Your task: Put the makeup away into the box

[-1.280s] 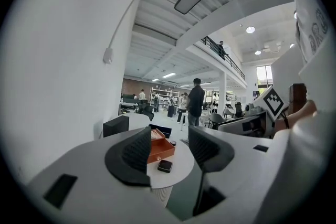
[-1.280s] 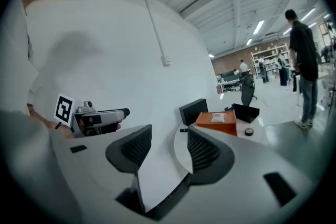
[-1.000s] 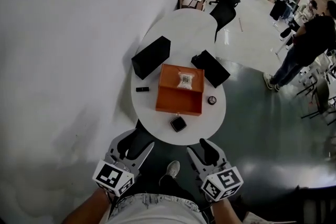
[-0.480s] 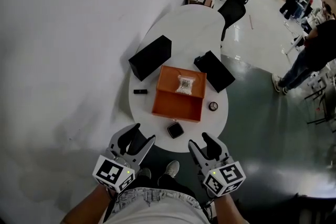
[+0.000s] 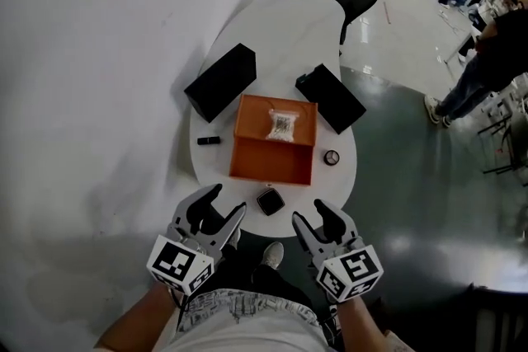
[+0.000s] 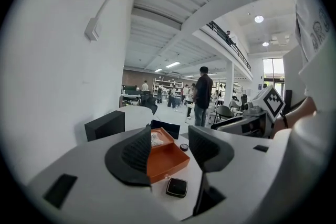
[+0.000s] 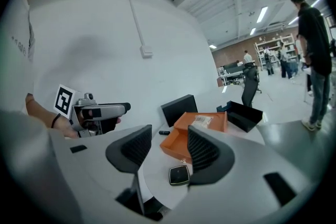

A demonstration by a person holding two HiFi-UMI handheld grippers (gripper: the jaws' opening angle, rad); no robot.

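Two grippers sit low in the head view, at 6 o'clock of the white table.

- **Left gripper**: jaws parted about halfway, nothing in them. Its own view frames the black compact beyond the tips, not gripped.
- **Left black box**: at 10 o'clock of the orange box.
- **Small black tube**: at 9 o'clock, on the table. It shows in the head and right gripper views; a jaw hides it in the left gripper view.
- **Orange box**: open, mid-table, holding only a clear packet at its far end.
- **Compact**: at 6 o'clock, just beside the box's near wall, outside it.
- **Round pot**: at 3 o'clock, also outside. The left gripper view shows it; the right gripper view does not.
- **Right black box**: at 1 o'clock. The right gripper view shows it open and hollow; contents can't be told.
- **Right gripper**: jaws likewise apart, empty.
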